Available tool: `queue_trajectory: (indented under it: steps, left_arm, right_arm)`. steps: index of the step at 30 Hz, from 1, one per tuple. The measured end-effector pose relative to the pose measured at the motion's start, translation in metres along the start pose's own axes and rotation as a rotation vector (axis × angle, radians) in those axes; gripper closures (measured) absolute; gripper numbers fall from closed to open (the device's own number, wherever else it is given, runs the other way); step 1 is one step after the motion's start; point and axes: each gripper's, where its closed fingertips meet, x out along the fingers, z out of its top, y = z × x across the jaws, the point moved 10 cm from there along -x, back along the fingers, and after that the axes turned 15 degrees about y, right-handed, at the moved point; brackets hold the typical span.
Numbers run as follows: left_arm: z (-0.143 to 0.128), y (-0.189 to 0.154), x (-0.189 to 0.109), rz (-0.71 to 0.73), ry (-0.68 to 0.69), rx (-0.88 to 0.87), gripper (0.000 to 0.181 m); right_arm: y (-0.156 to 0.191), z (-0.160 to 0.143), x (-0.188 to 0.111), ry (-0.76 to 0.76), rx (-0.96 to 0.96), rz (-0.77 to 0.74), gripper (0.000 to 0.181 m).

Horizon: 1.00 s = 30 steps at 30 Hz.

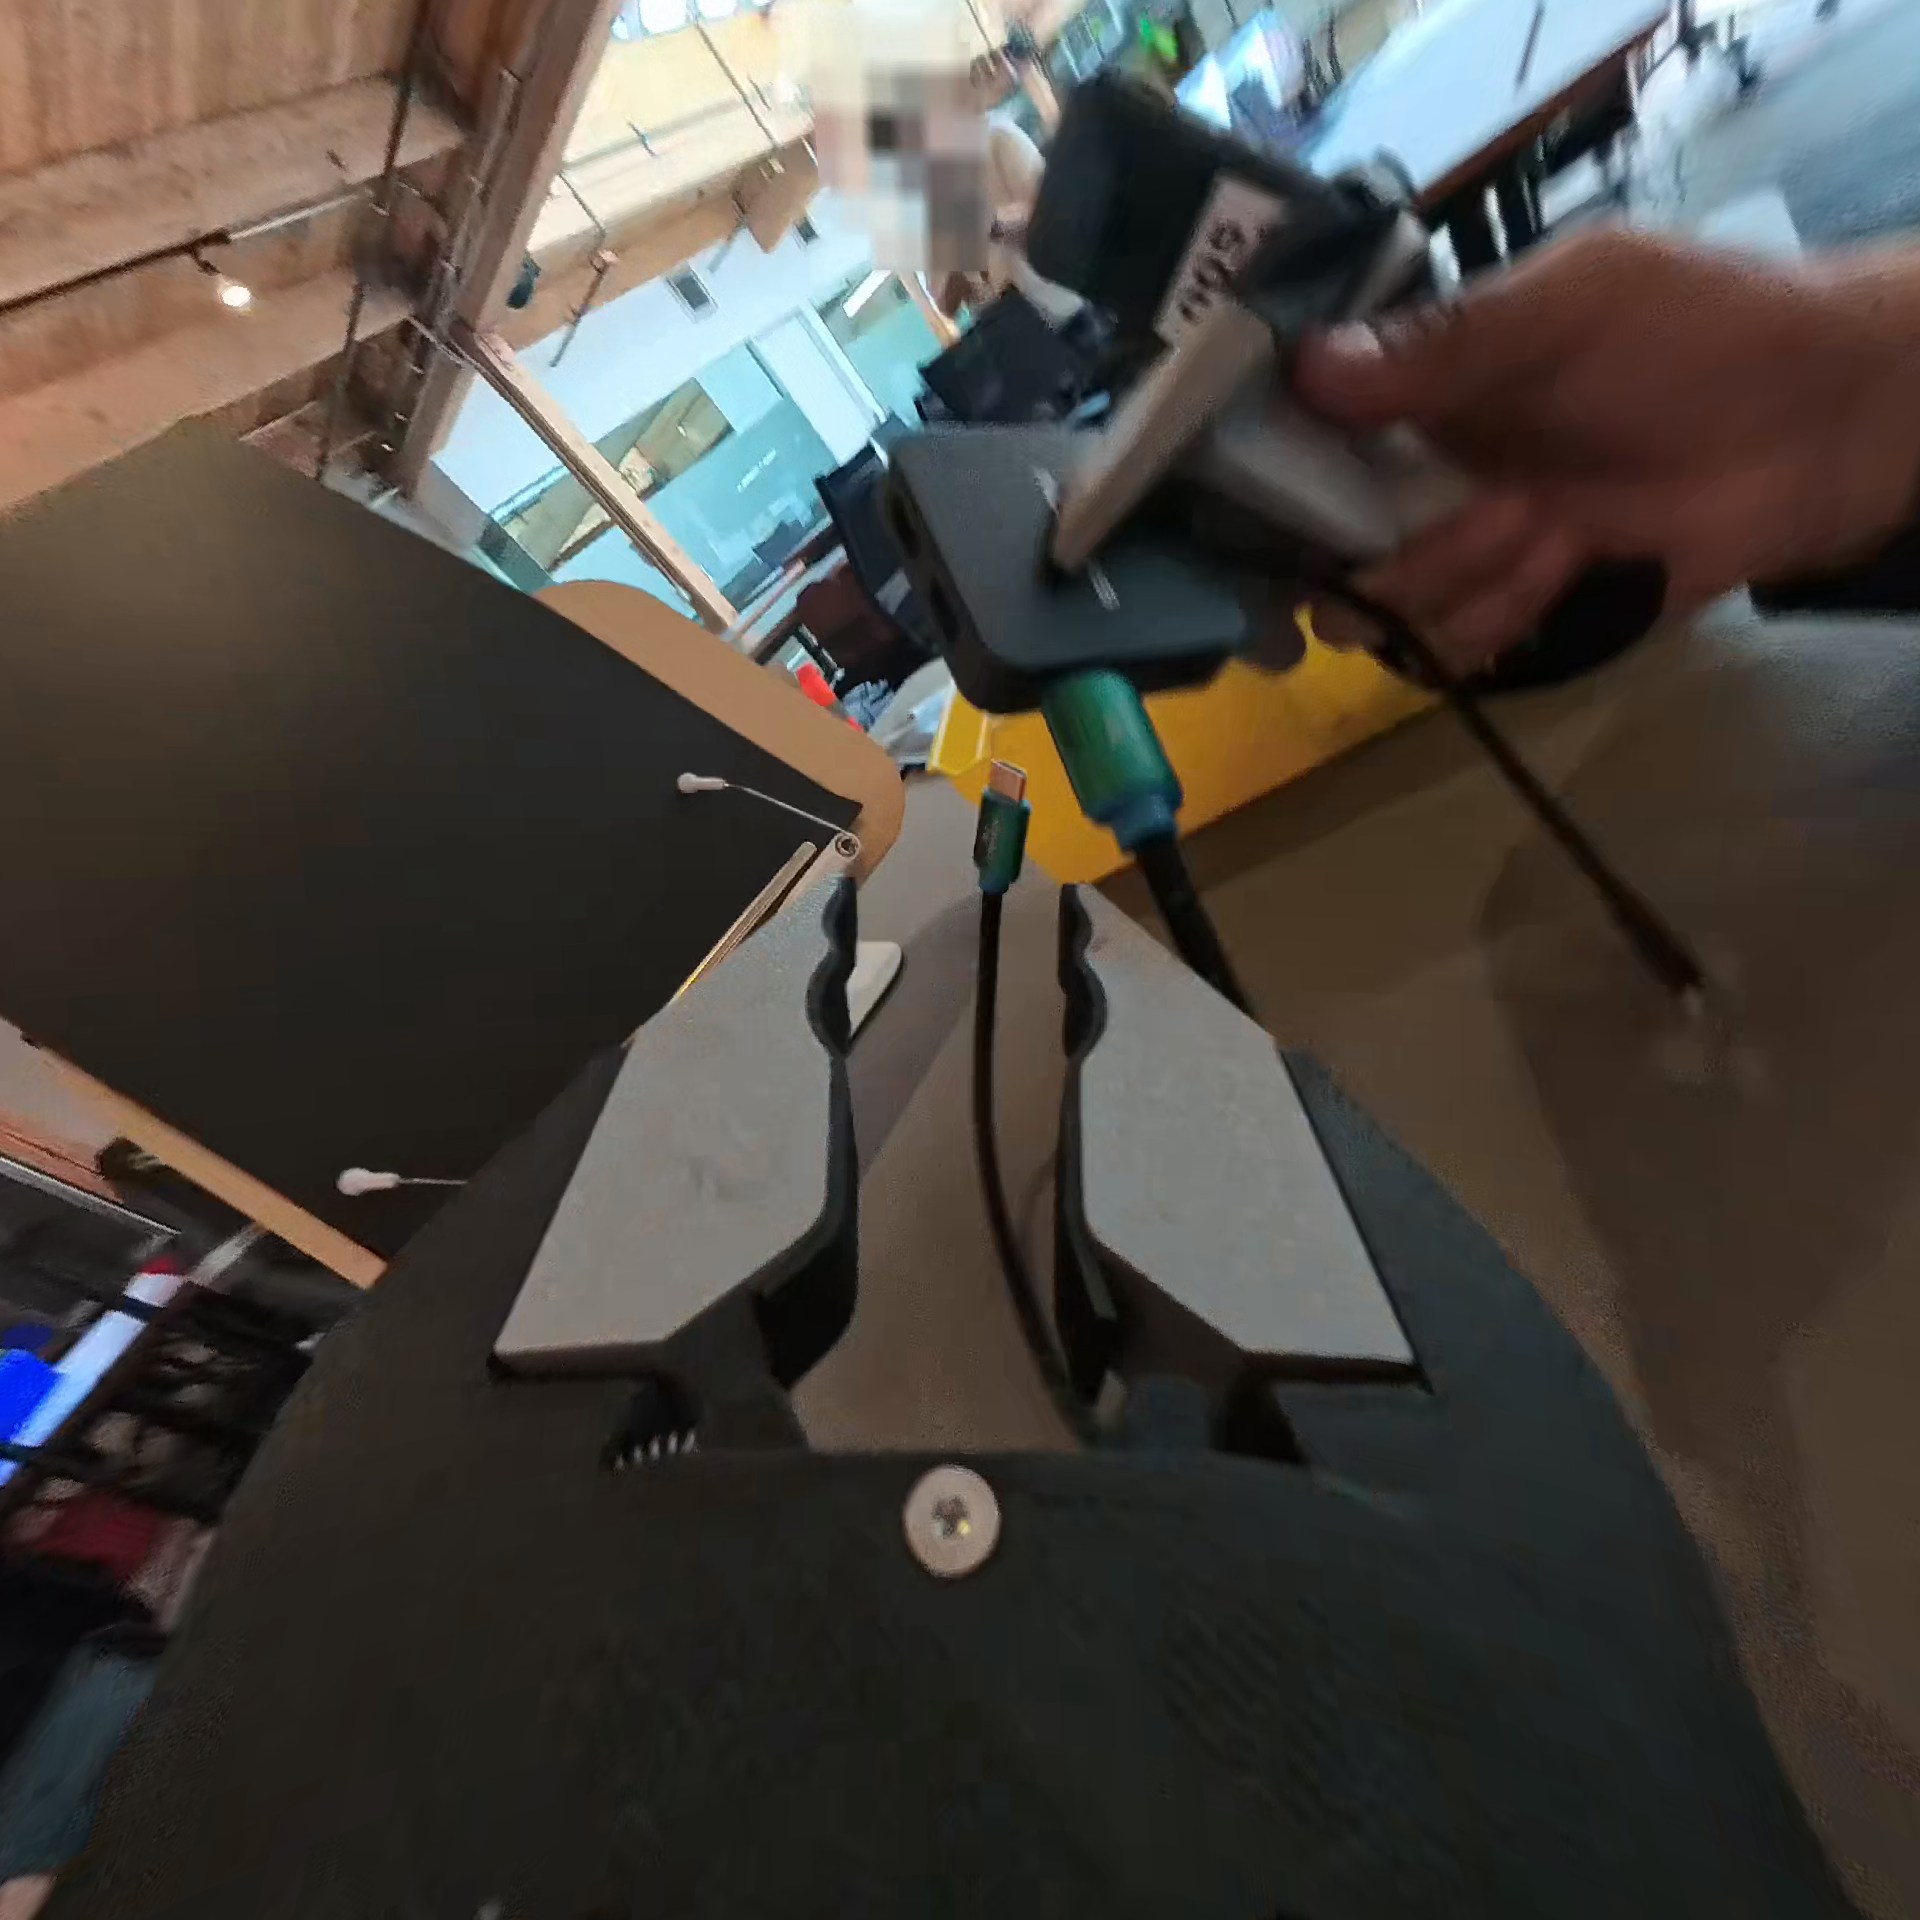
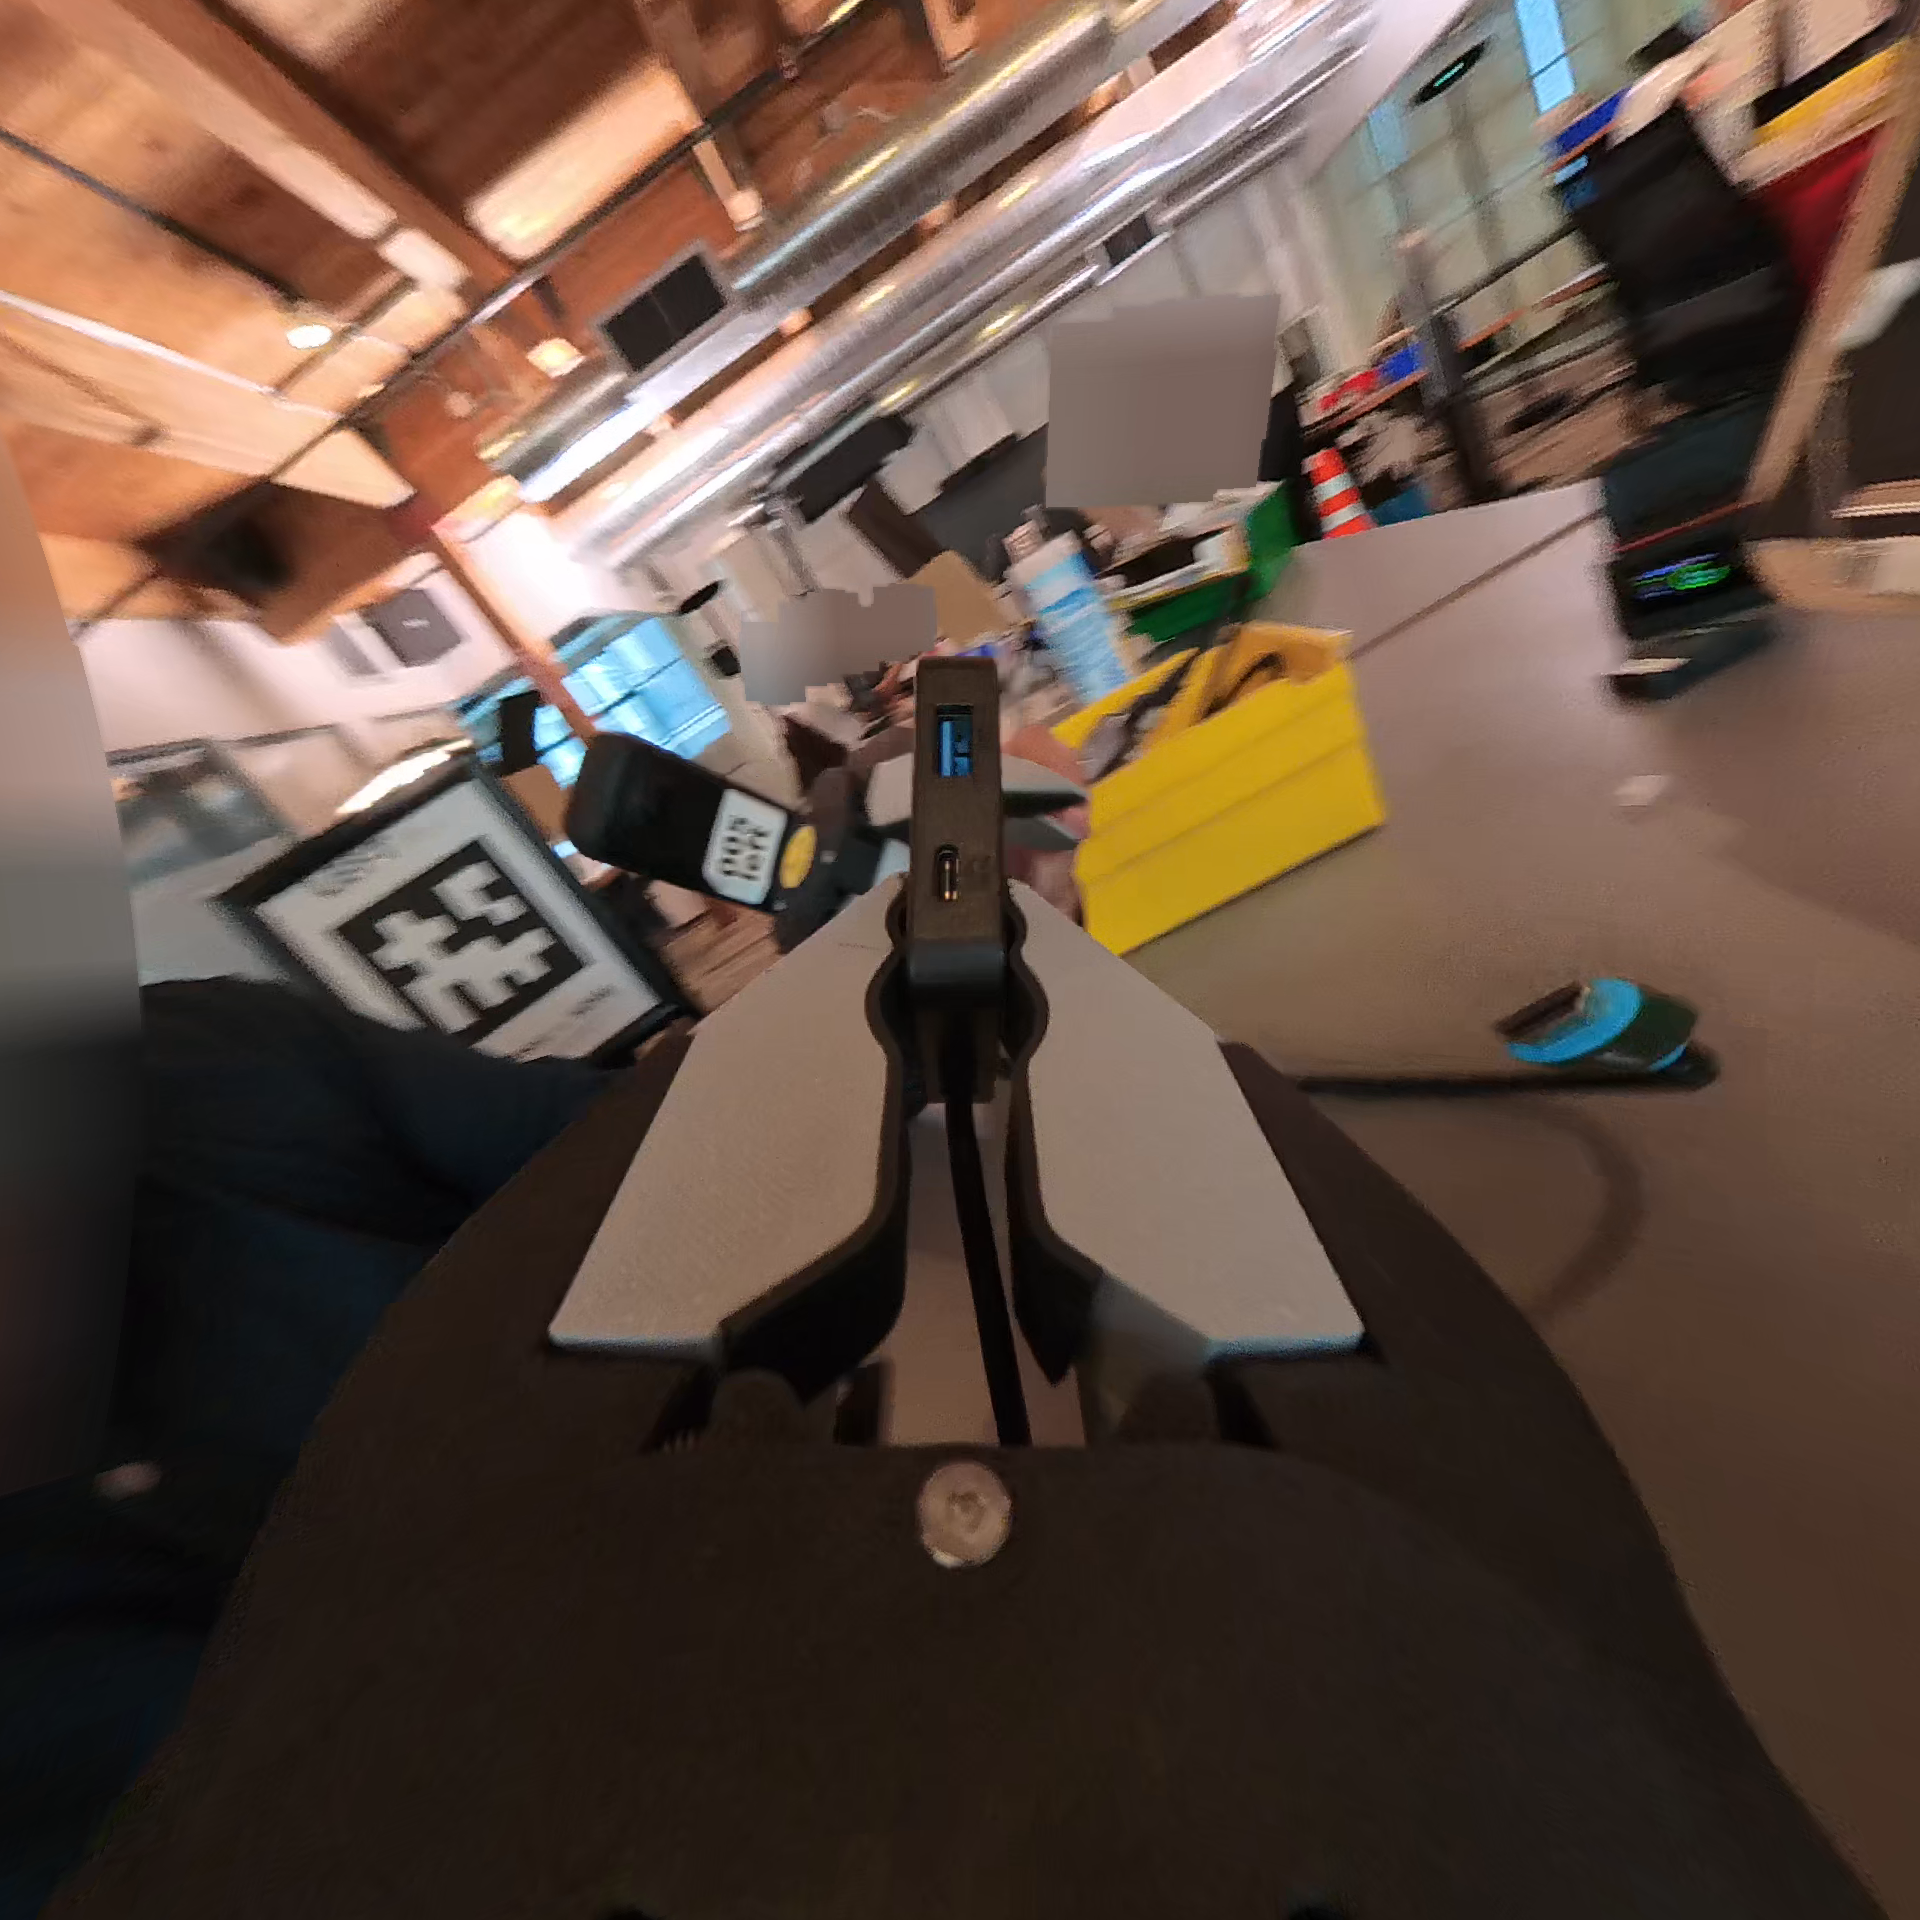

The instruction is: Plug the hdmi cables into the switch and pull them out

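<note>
My right gripper (image 2: 951, 920) is shut on the dark switch box (image 2: 956, 821) and holds it up in the air, port side facing away. In the left wrist view the switch (image 1: 1039, 582) has a green HDMI plug (image 1: 1107, 748) with a thick black cable seated in its near edge. My left gripper (image 1: 956, 914) is open just below it. A thin black cable with a small green plug (image 1: 1003, 821) runs up between its fingers, not pinched at the tips. Another blue-green plug (image 2: 1590, 1029) lies on the grey table (image 2: 1558, 1351).
A yellow bin (image 2: 1226, 800) stands on the table behind the switch. A black board (image 1: 364, 779) leans at the left; its patterned face shows in the right wrist view (image 2: 457, 935). A hand (image 1: 1662, 416) holds the right gripper. A laptop (image 2: 1683, 592) sits far right. Across from one pair of fingers to the other is roughly 6 cm.
</note>
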Motion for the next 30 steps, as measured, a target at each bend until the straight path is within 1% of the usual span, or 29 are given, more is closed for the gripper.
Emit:
queue_trajectory:
  steps: [2,4,8,10,12,13,16,17,18,19,21,23,25,27,30]
  left_arm:
    - [0.009,-0.008,-0.006,-0.028,0.051,0.098,0.134]
    - [0.02,-0.016,-0.011,0.0,0.095,0.226,0.127]
    - [0.05,-0.031,-0.02,0.152,0.089,0.545,0.126]
    - [0.065,-0.038,-0.023,0.228,0.093,0.715,0.12]
    - [0.073,-0.045,-0.024,0.357,0.078,0.922,0.127]
    - [0.075,-0.051,-0.024,0.377,0.057,1.013,0.13]
    - [0.074,-0.063,-0.021,0.373,0.031,1.197,0.135]
    - [0.075,-0.065,-0.022,0.404,0.004,1.245,0.139]
    - [0.076,-0.066,-0.023,0.435,-0.03,1.285,0.149]
    - [0.076,-0.065,-0.024,0.441,-0.036,1.323,0.148]
    - [0.073,-0.062,-0.022,0.476,-0.03,1.325,0.152]
    - [0.069,-0.056,-0.02,0.517,-0.024,1.287,0.166]
    - [0.064,-0.053,-0.017,0.488,0.031,1.232,0.168]
    - [0.061,-0.053,-0.012,0.443,0.087,1.168,0.169]
    - [0.055,-0.05,0.0,0.414,0.174,1.093,0.169]
  right_arm:
    - [0.011,0.003,-0.003,0.032,0.021,0.059,0.17]
    - [0.018,0.005,-0.003,0.063,0.066,0.124,0.17]
    - [0.022,0.001,0.0,0.147,0.184,0.187,0.17]
    - [0.023,-0.002,0.002,0.179,0.218,0.23,0.169]
    - [0.025,-0.004,0.004,0.195,0.251,0.28,0.169]
    - [0.026,-0.005,0.004,0.206,0.256,0.308,0.17]
    - [0.033,-0.008,0.01,0.257,0.256,0.401,0.169]
    - [0.033,-0.01,0.013,0.28,0.259,0.419,0.17]
    - [0.032,-0.012,0.015,0.295,0.262,0.44,0.17]
    - [0.031,-0.013,0.016,0.293,0.268,0.461,0.169]
    - [0.027,-0.012,0.014,0.265,0.277,0.463,0.169]
    - [0.023,-0.012,0.011,0.258,0.281,0.422,0.169]
    - [0.02,-0.013,0.008,0.27,0.284,0.355,0.167]
    - [0.015,-0.014,0.005,0.282,0.286,0.263,0.16]
    - [0.009,-0.009,-0.007,0.269,0.233,0.024,0.148]
